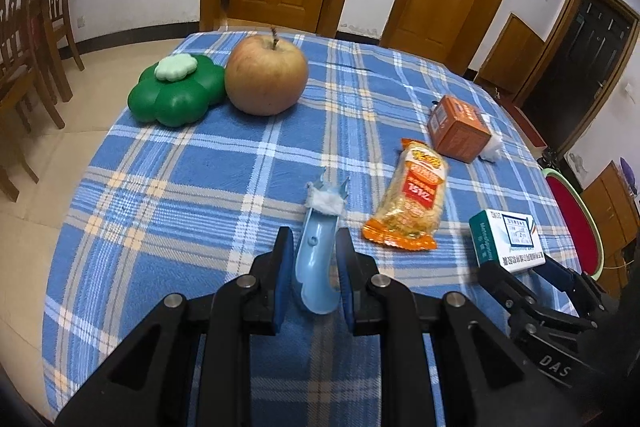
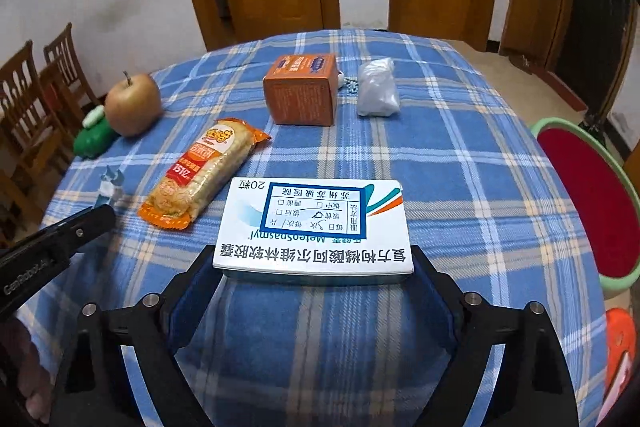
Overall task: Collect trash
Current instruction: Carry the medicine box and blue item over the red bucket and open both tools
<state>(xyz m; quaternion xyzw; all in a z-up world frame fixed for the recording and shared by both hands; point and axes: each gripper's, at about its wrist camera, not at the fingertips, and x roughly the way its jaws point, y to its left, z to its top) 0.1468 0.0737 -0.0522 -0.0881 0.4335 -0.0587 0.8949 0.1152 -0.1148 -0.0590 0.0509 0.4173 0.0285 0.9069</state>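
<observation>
- Counter point(image 1: 200, 163): round, under a blue plaid cloth.
- Right gripper point(image 2: 314, 267): pinching the near end of a white medicine box point(image 2: 316, 223) by its sides.
- Left gripper point(image 1: 314, 259): spread, its fingers either side of a pale blue plastic piece point(image 1: 318, 259), not visibly touching it.
- Apple point(image 1: 266, 77): far left, touching a green clover-shaped container point(image 1: 176, 93).
- Orange carton point(image 2: 302, 89): far centre, beside a crumpled clear bag point(image 2: 378, 87).
- Snack packet point(image 2: 204, 173): lying between apple and medicine box.

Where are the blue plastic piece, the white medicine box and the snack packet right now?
blue plastic piece point(image 1: 316, 259): left wrist view, its curved body between the left gripper's fingers.
white medicine box point(image 2: 316, 223): right wrist view, middle of its printed top face.
snack packet point(image 2: 200, 179): right wrist view, middle of the wrapper.
</observation>
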